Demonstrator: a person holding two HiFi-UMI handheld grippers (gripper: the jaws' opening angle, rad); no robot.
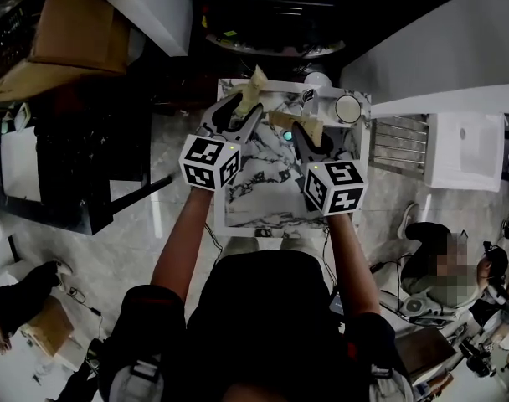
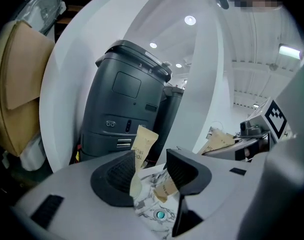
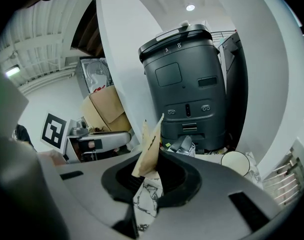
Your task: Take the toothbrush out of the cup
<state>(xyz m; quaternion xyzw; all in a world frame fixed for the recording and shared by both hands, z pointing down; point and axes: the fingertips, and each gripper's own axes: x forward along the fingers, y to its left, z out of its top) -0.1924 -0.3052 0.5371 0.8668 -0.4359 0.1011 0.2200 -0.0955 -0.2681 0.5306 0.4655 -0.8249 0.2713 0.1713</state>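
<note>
A tan paper toothbrush packet [image 2: 143, 143] stands upright between the jaws of my left gripper [image 2: 153, 171]. It leans on the left pad while the right pad stands apart from it, so this gripper is open. In the head view that packet [image 1: 256, 82] sticks up past the left gripper [image 1: 240, 110] over the marble table [image 1: 263, 199]. My right gripper [image 3: 151, 176] is shut on a second tan packet [image 3: 149, 146], also seen from above [image 1: 290, 121]. The white cup [image 1: 348, 109] stands at the table's far right corner, beyond the right gripper [image 1: 311, 134], and appears too in the right gripper view [image 3: 235, 162].
A dark grey machine [image 3: 189, 84] stands behind the table against a white curved wall. Another tan packet end [image 2: 167, 186] and a small teal round piece [image 2: 160, 215] lie on the marble under the left jaws. Cardboard boxes [image 1: 74, 23] sit at the far left.
</note>
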